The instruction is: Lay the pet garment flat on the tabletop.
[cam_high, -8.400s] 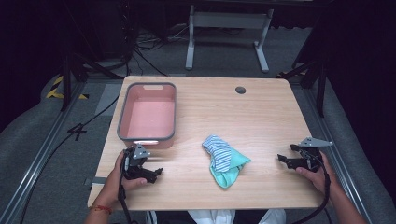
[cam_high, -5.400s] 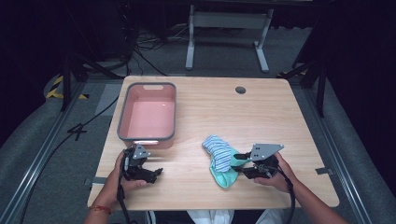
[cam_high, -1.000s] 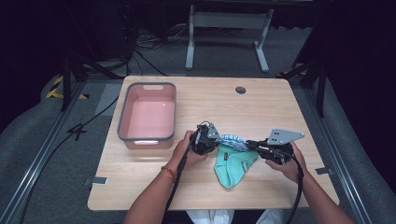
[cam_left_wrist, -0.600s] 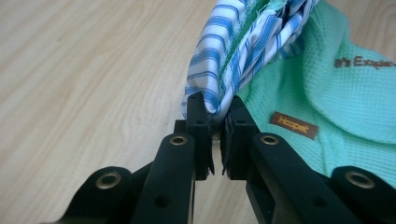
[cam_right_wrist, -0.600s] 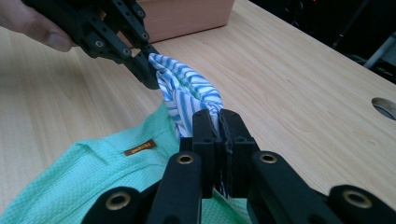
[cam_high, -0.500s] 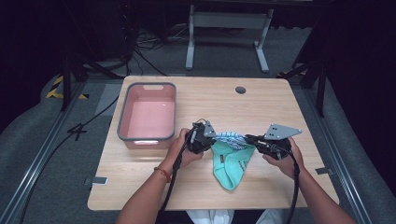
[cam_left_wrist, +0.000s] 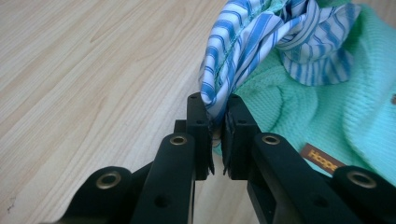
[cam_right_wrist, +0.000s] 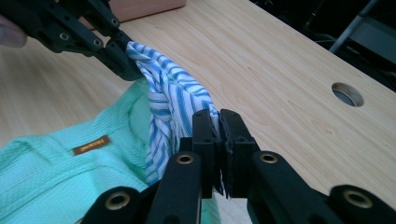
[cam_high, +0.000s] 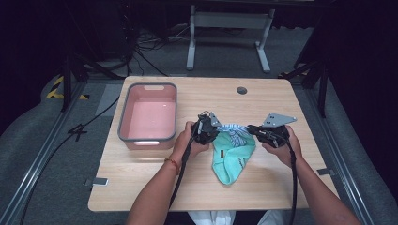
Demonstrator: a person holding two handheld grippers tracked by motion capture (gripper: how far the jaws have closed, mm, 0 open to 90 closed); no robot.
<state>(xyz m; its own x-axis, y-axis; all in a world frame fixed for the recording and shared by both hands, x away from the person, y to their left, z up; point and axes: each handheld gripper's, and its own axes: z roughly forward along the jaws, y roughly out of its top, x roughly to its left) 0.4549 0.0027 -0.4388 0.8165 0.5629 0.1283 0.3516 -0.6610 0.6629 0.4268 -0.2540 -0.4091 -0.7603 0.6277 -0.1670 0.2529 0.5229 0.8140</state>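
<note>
Lifted knit garment [cam_high: 232,157], striped lining taut

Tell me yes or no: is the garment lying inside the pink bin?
No: the high view shows the garment on the table beside the pink bin, pinched between the left gripper and right gripper.

High view: I look forward and down over whole worktop [cam_high: 300,187]. Gripper views sit low, close behind own fingers, facing each other; all three share striped-green cloth [cam_high: 234,150] mid-worktop.
</note>
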